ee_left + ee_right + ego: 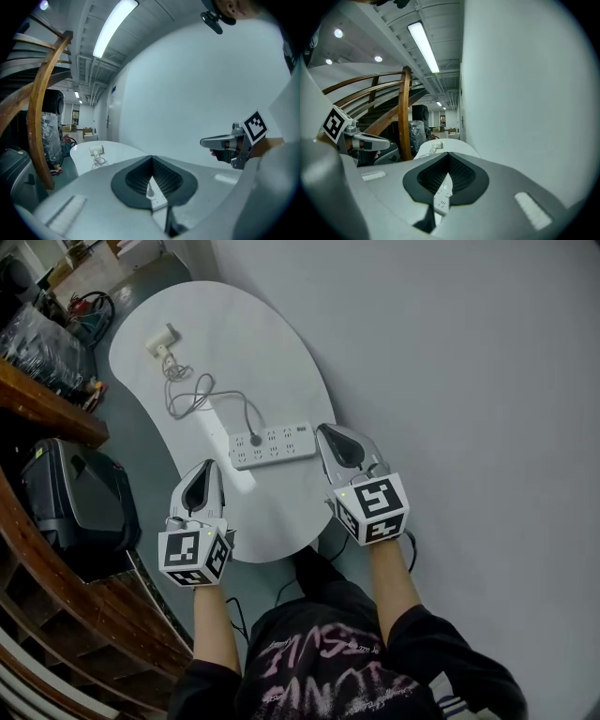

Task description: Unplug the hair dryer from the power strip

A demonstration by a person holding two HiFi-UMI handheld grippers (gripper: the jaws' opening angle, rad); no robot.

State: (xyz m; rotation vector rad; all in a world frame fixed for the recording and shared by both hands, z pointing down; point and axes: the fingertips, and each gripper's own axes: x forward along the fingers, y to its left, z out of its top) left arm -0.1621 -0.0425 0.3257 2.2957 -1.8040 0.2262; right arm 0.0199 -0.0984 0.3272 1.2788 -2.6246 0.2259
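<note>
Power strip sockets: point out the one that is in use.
The one near the power strip's left end in the head view, filled by the dark plug; the rest stand empty.

The left gripper's (151,160) jaws are seen closed tip to tip, nothing held; a sliver of power strip (157,196) is shown in the slit behind them. The dryer (96,150) is seen far off on the table (123,151), the right gripper (208,141) alongside at right.

Office lobby with ceiling strip light (115,26), wooden stair railing (405,115).
</note>
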